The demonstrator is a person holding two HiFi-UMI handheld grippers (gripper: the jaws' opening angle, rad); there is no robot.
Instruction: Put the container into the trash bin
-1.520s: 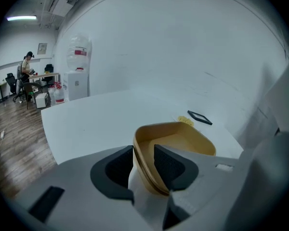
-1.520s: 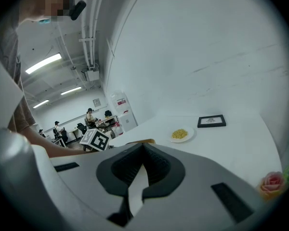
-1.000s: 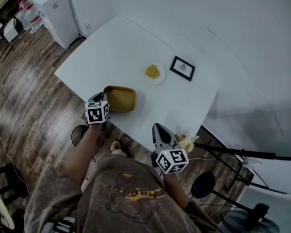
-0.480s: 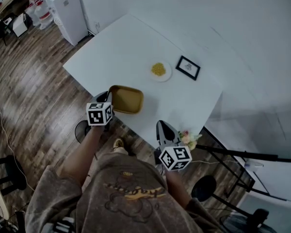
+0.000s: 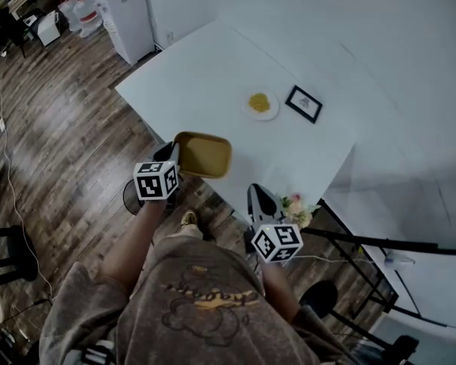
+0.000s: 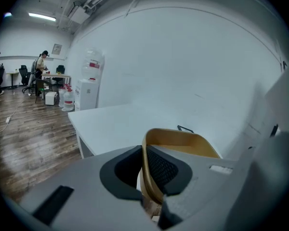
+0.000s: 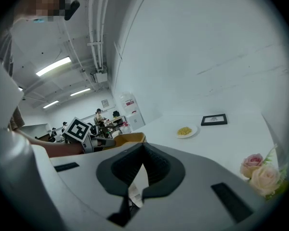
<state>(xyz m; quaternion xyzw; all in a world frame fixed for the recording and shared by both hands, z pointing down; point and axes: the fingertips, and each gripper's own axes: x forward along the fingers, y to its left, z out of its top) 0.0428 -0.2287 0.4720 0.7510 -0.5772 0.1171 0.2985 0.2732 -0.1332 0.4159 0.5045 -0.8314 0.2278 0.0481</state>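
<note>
Container [image 5: 203,154]: tan, shallow, near rim pinched in left gripper [image 5: 169,155], apparently raised over near edge of white worktop [image 5: 213,74]. Picked up, judged not yet binned; no trash bin identifiable. Right gripper [image 5: 260,198] closed, empty.

Left gripper view: rim clamped between jaws; wood floor [image 6: 24,134], water dispenser [image 6: 89,88] at wall.

Right gripper view: plate of yellow food [image 7: 185,130], picture frame [image 7: 214,120], roses [image 7: 260,170].

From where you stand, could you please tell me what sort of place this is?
Probably an open-plan office or lab: a water dispenser stands beside spare bottles, people are at desks farther back, and a strip light glows overhead.
</note>
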